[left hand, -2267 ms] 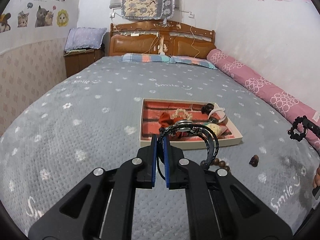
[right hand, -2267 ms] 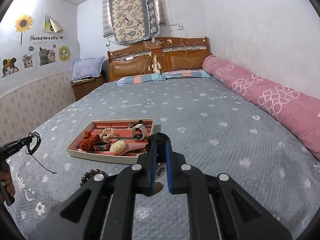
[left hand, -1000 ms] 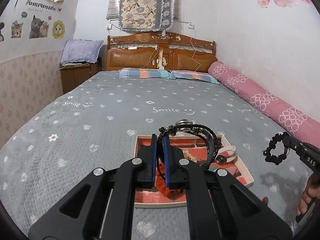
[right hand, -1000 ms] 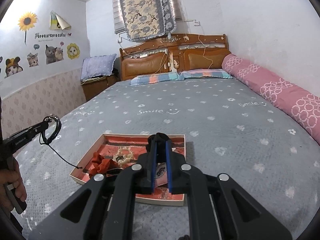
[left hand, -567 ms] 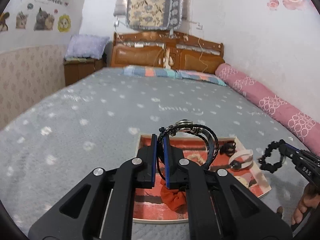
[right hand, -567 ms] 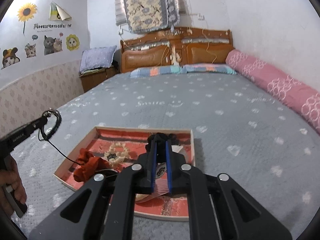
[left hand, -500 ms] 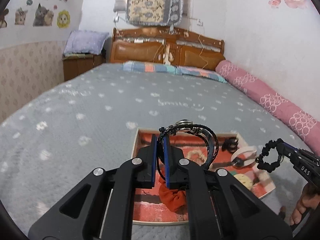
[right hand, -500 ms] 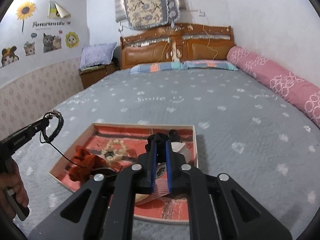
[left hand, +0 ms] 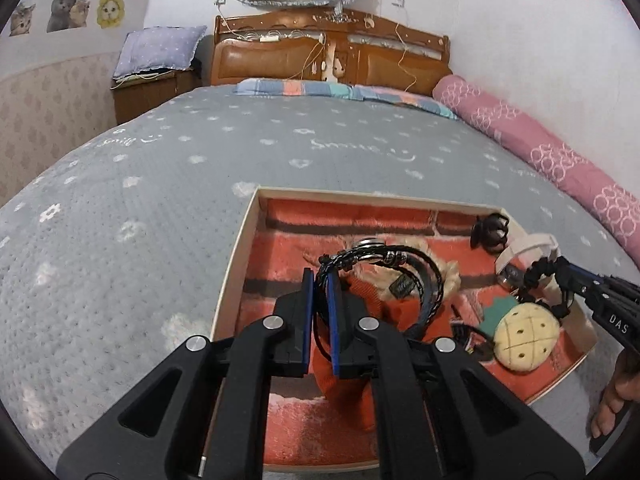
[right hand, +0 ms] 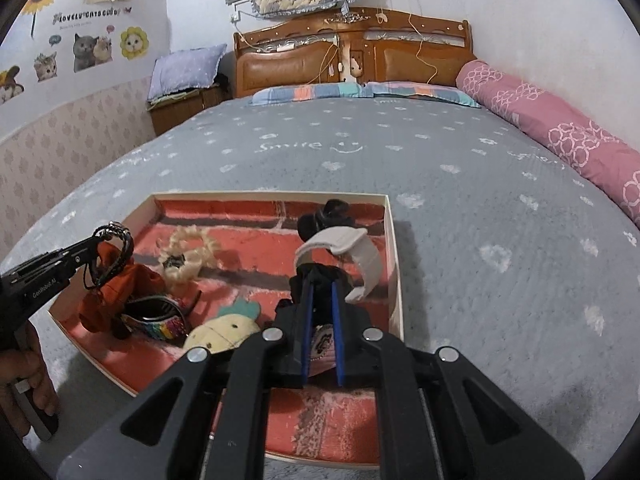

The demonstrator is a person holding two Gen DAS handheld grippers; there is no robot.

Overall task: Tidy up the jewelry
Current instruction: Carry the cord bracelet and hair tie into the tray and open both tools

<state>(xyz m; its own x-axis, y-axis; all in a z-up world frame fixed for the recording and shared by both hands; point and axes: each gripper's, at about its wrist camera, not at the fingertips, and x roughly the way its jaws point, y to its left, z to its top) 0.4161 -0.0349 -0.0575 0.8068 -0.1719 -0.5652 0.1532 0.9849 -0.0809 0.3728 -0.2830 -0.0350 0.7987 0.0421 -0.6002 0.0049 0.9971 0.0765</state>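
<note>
Left wrist view: left tongs [left hand: 318, 280] pressed nearly together, pinching a black braided bracelet [left hand: 416, 256], whose loop sticks up and right of the tips, over the tray [left hand: 240, 248]. The tray sits on the grey bed [left hand: 140, 200]. Under the loop lie an orange scrunchie [left hand: 344, 380] and a cream scrunchie [left hand: 452, 276]. Further right are a pineapple plush [left hand: 524, 336], a white watch strap [left hand: 528, 244] and a black claw clip [left hand: 490, 232]. Right tongs [left hand: 560, 274] come in from the right edge, pinching a black bead bracelet [left hand: 538, 276] over the tray's right part.

Right wrist view: right tongs [right hand: 320, 280] narrow, with the bead bracelet dark at the tips and partly hidden, just below the white watch strap. Left tongs [right hand: 100, 246] at left hold the braided bracelet above the orange scrunchie. A multicolour band [right hand: 160, 320] lies beside the plush.
</note>
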